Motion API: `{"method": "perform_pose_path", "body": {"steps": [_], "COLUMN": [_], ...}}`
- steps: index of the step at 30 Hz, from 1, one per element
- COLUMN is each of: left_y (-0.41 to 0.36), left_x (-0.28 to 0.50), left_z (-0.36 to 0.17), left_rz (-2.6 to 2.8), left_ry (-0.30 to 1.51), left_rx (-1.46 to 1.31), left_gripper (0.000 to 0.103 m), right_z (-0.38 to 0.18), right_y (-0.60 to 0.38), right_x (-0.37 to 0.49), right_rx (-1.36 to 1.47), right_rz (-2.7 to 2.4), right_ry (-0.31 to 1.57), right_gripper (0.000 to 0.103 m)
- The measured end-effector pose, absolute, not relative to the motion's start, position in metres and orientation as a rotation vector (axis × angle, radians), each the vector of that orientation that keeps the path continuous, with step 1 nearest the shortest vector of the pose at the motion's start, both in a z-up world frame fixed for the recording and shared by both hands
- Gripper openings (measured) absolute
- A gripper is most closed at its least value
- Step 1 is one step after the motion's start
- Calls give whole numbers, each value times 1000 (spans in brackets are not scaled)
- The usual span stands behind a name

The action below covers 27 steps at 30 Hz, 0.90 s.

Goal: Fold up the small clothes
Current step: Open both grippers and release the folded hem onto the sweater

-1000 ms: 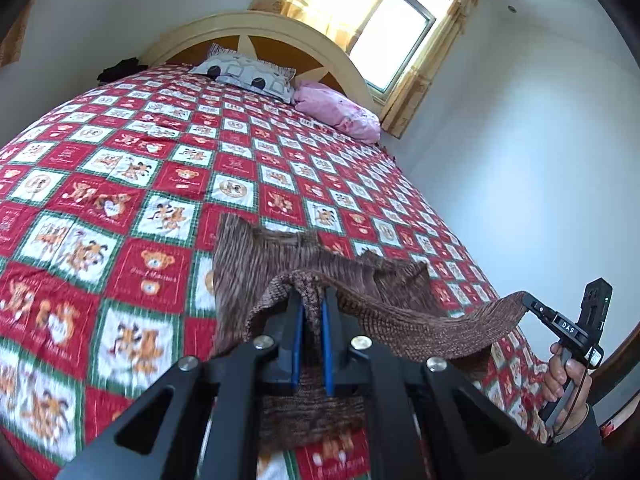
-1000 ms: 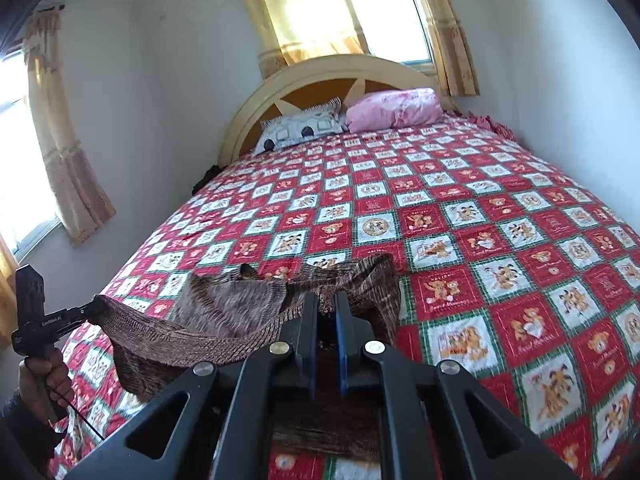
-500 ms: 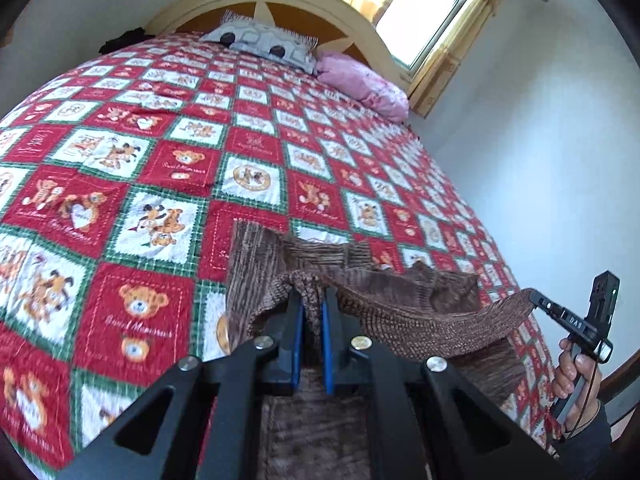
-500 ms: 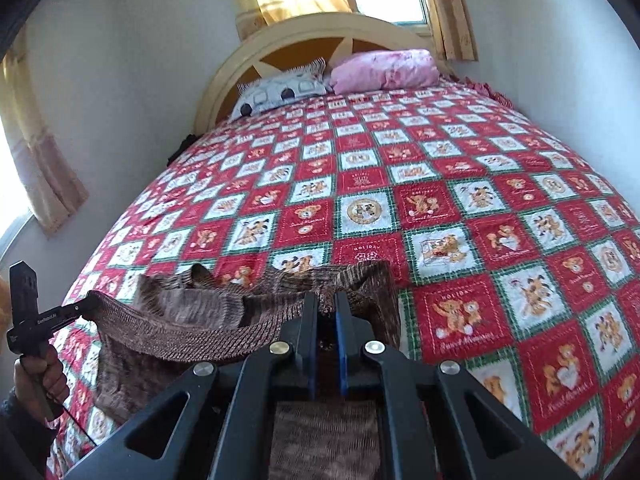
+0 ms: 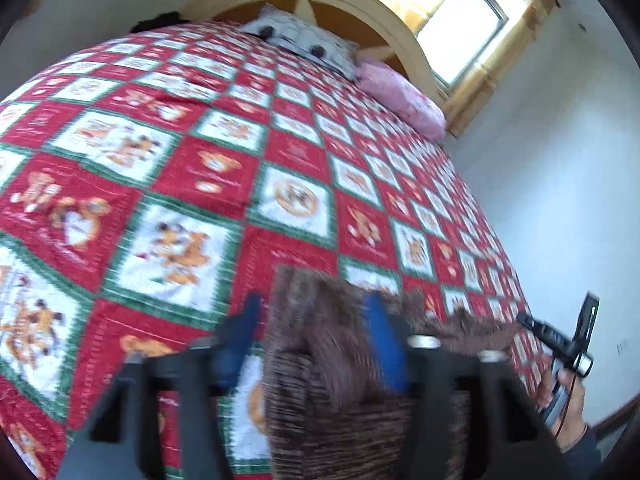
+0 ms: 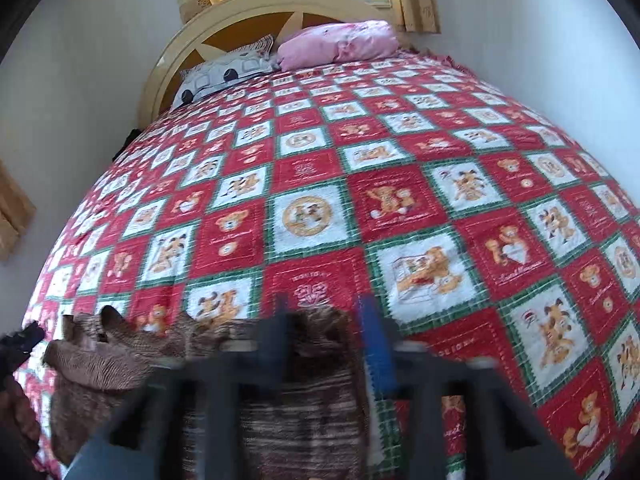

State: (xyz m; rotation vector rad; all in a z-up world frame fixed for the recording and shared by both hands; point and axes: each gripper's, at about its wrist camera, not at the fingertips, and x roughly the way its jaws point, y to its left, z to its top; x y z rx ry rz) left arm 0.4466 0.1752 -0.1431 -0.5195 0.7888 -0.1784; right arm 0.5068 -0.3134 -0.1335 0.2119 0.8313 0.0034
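A brown knit garment (image 5: 340, 392) lies on the red teddy-bear quilt (image 5: 160, 160) near the foot of the bed. My left gripper (image 5: 316, 312) is open, its blue-padded fingers spread on either side of the garment's near-left corner. In the right wrist view the garment (image 6: 304, 400) sits between the spread fingers of my open right gripper (image 6: 324, 312), and its left part is bunched. The right gripper also shows at the right edge of the left wrist view (image 5: 560, 344). Both views are motion-blurred.
The quilt (image 6: 400, 160) covers the whole bed. A grey patterned pillow (image 6: 224, 74) and a pink pillow (image 6: 340, 42) lie at the cream headboard (image 6: 256, 8). White walls flank the bed and a curtained window (image 5: 468, 12) is behind it.
Both grippers were shut on the garment's edge and held it up; now both are open and the garment has dropped onto the quilt. Both cameras tipped down toward the bed.
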Motion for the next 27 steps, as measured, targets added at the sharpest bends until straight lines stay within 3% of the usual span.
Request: {"method": "perform_pose_path", "body": {"steps": [8,14,16,24,27], "left_y": [182,133,124,159,169], "left_x": [412,420,431,469,472], "left_z": [-149,-164,-171,-154,-157], "left_rz": [-109,-147,-109,55,136], "left_ry": [853,957,981,901,897], "left_rx": [-283,-10,30,-116,-109], "left_gripper": [75,78,78,79,79], "right_z": [-130,-158,-162,-124,-124], "right_y": [-323,-285,-277,-307,-300], "right_x": [471,473,474,511,510], "right_rx": [153,-234,-285,-5,-22], "right_rz": [30,24,14,-66,-61], "right_ry": [810,1039,1033,872,863], "right_gripper": [57,58,58,58,58]}}
